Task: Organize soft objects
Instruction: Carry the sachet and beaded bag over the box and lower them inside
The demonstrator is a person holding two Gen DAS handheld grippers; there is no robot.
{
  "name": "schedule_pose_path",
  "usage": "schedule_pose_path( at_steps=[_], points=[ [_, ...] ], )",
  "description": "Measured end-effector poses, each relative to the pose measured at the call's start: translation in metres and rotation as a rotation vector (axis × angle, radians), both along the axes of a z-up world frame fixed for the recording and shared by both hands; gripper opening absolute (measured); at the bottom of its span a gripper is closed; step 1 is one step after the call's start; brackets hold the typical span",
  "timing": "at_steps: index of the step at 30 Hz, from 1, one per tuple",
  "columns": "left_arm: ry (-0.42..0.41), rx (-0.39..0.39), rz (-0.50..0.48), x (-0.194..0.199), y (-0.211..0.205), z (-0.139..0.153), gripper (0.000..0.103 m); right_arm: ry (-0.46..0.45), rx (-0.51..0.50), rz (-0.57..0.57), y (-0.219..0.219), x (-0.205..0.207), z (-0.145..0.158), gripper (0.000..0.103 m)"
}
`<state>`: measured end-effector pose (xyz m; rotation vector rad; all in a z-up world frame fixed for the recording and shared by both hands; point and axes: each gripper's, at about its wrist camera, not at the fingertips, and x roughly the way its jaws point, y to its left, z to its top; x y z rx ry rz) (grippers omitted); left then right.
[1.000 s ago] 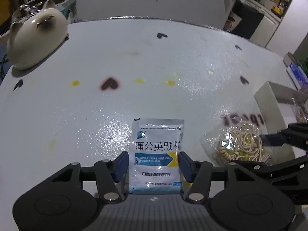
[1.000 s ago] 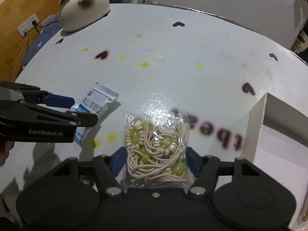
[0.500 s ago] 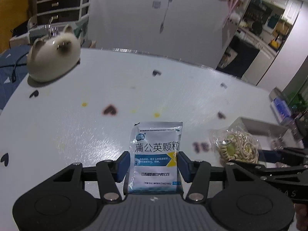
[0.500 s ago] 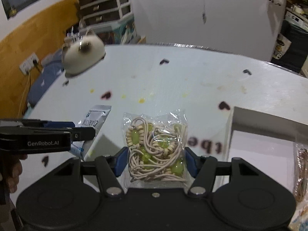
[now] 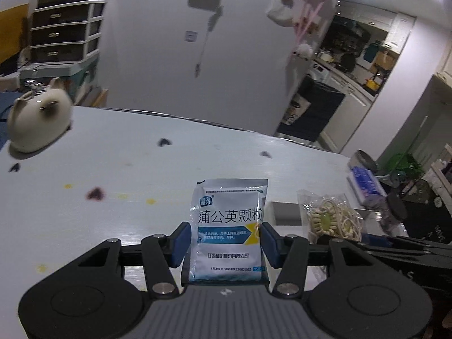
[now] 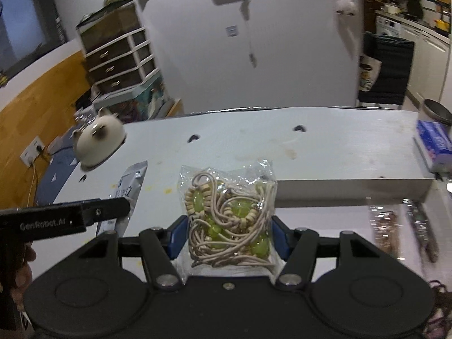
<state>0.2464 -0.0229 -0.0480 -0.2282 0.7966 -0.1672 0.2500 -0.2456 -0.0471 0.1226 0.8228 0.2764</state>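
My left gripper (image 5: 224, 240) is shut on a silver and blue medicine sachet (image 5: 227, 220), held upright above the white table (image 5: 113, 169). My right gripper (image 6: 230, 234) is shut on a clear bag of beige cord and green beads (image 6: 230, 212), also lifted off the table. In the left wrist view the bead bag (image 5: 330, 217) hangs to the right of the sachet. In the right wrist view the sachet (image 6: 128, 189) shows edge-on at the left, in the left gripper's fingers (image 6: 113, 207). A white open box (image 6: 353, 189) lies just behind the bead bag.
A cream cat-shaped ornament (image 5: 38, 118) stands at the table's far left. Two packets (image 6: 404, 226) lie inside the box at the right. A blue tissue pack (image 6: 433, 144) and a metal can (image 6: 436, 111) sit at the far right edge. Heart stickers (image 5: 163, 142) dot the table.
Both grippers have risen from the table with their packets and tilted up, so the room behind now shows. The sachet and the bead bag have left the tabletop.
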Motion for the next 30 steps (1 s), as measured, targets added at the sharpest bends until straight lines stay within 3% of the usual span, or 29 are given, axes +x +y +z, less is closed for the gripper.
schedule_pose_path(
  at_steps=[8,15,21,27,30],
  points=[
    [0.008,-0.049,-0.060,0.006,-0.070,0.002,0.054,0.008,0.010,-0.071,-0.065,0.003,-0.001,0.062],
    [0.097,-0.106,-0.086,0.023,-0.120,-0.019,0.054,0.058,0.027,-0.145,-0.118,0.008,-0.018,0.062],
    [0.209,-0.162,-0.049,0.047,-0.137,-0.054,0.054,0.105,0.043,-0.170,-0.144,0.021,-0.034,0.062],
    [0.247,-0.128,0.002,0.062,-0.138,-0.074,0.055,0.158,0.084,-0.131,-0.141,0.038,-0.050,0.062],
    [0.255,-0.121,0.020,0.064,-0.137,-0.077,0.064,0.199,0.150,-0.115,-0.137,0.049,-0.062,0.064]
  ],
)
